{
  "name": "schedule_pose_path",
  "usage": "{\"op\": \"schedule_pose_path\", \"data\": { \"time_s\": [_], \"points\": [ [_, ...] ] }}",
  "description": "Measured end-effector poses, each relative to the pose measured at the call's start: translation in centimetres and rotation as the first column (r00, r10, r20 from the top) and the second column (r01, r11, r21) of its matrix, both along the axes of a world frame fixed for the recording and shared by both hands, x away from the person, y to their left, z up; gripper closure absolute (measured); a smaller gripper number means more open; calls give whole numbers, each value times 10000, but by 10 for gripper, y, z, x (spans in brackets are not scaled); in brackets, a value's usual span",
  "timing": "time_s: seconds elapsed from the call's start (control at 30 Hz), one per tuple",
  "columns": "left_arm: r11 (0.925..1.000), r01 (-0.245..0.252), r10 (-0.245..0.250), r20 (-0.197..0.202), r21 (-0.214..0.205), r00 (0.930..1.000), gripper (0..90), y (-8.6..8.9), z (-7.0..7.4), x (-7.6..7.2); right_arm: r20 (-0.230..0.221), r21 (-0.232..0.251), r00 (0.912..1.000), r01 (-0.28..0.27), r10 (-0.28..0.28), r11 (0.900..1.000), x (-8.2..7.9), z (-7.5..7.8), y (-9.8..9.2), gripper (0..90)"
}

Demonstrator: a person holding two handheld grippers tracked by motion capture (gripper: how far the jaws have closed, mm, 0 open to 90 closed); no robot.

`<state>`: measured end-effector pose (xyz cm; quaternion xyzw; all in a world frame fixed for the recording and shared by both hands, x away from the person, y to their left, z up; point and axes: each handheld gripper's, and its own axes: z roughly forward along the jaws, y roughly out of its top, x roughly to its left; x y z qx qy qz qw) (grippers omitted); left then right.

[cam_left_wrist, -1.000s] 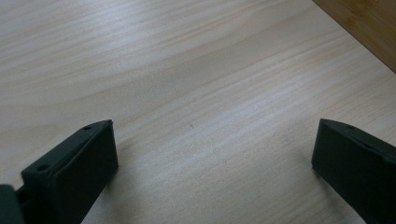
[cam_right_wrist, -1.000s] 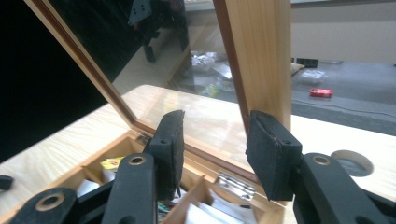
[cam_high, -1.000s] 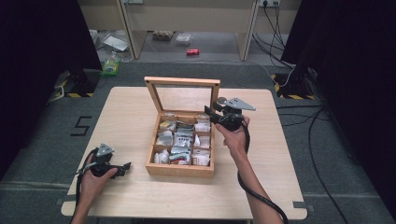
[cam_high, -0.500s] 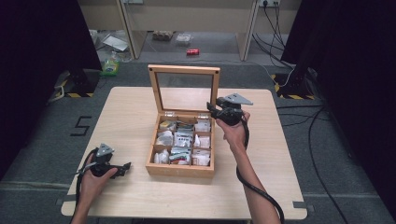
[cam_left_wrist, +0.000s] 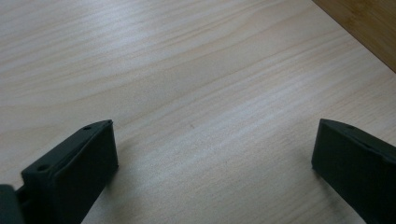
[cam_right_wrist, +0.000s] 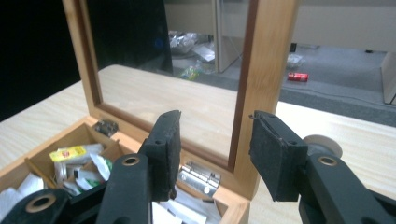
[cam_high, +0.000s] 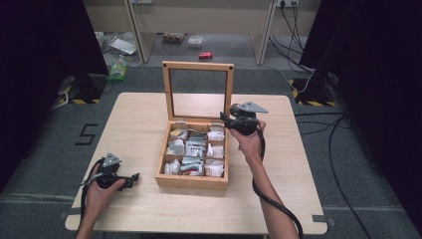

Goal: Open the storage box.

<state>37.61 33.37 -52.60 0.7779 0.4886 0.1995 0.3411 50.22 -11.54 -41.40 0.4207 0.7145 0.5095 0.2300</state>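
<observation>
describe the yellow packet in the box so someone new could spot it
Start at the wooden box mid-table, lid standing open. Look in the back row by the hinges, in the compartment farthest from the right gripper. The yellow packet lies on top there; its neighbours are mostly white or grey.

An upright glass lid walls off the far side of the wooden box at mid-table; bare tabletop lies open to its left, right and near sides.

Grey floor around the pale table, black curtains at both sides.
</observation>
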Motion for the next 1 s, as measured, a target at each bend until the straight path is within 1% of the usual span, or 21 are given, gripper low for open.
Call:
{"op": "schedule_pose_path", "data": {
  "time_s": [0.1,0.2,0.23,0.43,0.73,0.87,0.9,1.0],
  "points": [
    [10000,1,-1,10,-1,10000,0,0,0,0,-131,-59,9999,-107,106,9999,-3,-2,-3,527],
    [10000,2,-2,3,0,10000,0,0,0,0,-160,-132,9997,-165,163,9998,-4,-3,-4,526],
    [10000,1,-1,2,0,10000,0,0,0,0,-98,-155,9998,-162,160,9998,-5,-4,-4,525],
    [10000,-19,19,-2,-6,10000,0,0,0,1,-69,-178,9996,-286,285,9994,-9,-5,-5,523],
    [10000,-14,14,-17,21,10000,0,1,0,1,-125,-282,9979,-633,629,9976,-14,-10,1,519],
    [10000,-14,14,-19,24,10000,0,1,0,1,-245,-371,9968,-772,763,9963,-17,-13,4,518],
    [10000,-15,15,-20,25,10000,0,1,0,1,-338,-438,9956,-893,878,9950,-18,-14,7,518],
    [10000,-19,19,-15,19,10000,0,1,0,1,-362,-462,9949,-954,937,9944,-18,-16,8,518]
  ]
}}
